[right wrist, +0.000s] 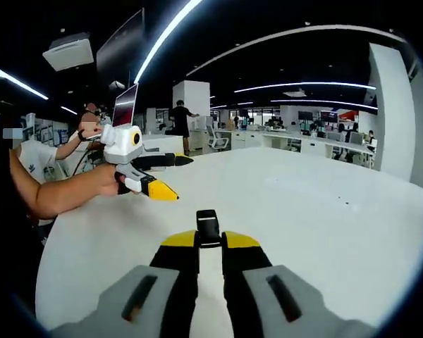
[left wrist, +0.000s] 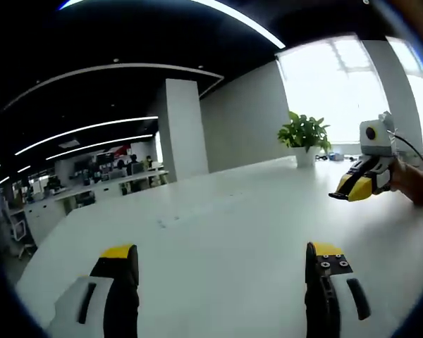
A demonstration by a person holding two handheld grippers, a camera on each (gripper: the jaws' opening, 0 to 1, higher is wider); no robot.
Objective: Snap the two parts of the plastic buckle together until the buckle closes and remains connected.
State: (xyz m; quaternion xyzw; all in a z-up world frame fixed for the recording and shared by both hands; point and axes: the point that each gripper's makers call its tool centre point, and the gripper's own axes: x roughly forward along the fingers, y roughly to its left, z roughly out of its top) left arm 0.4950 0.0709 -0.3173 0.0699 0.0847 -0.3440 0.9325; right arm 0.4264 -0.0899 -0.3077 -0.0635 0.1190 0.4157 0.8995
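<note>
Your left gripper (left wrist: 222, 271) hangs over the white desk (left wrist: 225, 211) with its jaws set wide apart and nothing between them; bare desk surface shows in the gap. Your right gripper (right wrist: 210, 241) has its jaws drawn nearly together, clamped on a small black buckle part (right wrist: 208, 227), which sticks out past the yellow tips above the desk surface. Whether this is one half or the whole buckle cannot be told from the right gripper view.

In the left gripper view, your right gripper (left wrist: 359, 184) appears toward the far right side of the desk, held by a hand (left wrist: 412, 184), its yellow-tipped jaws pointing inward. The buckle part cannot be made out there. In the right gripper view, your left gripper (right wrist: 155, 184) sits over the left side of the desk, held by a hand (right wrist: 109, 179), apart from the right gripper.

Surroundings: a potted plant (left wrist: 304, 135) stands at the far edge of the desk, near a bright window (left wrist: 338, 84). A white pillar (left wrist: 180, 127) rises behind the far edge. Beyond it lie rows of office desks with monitors. In the right gripper view, an open laptop (right wrist: 125, 105) stands near the far left edge of the desk, and a person (right wrist: 178, 120) stands in the background by another pillar. Nothing lies on the desk between the two grippers.
</note>
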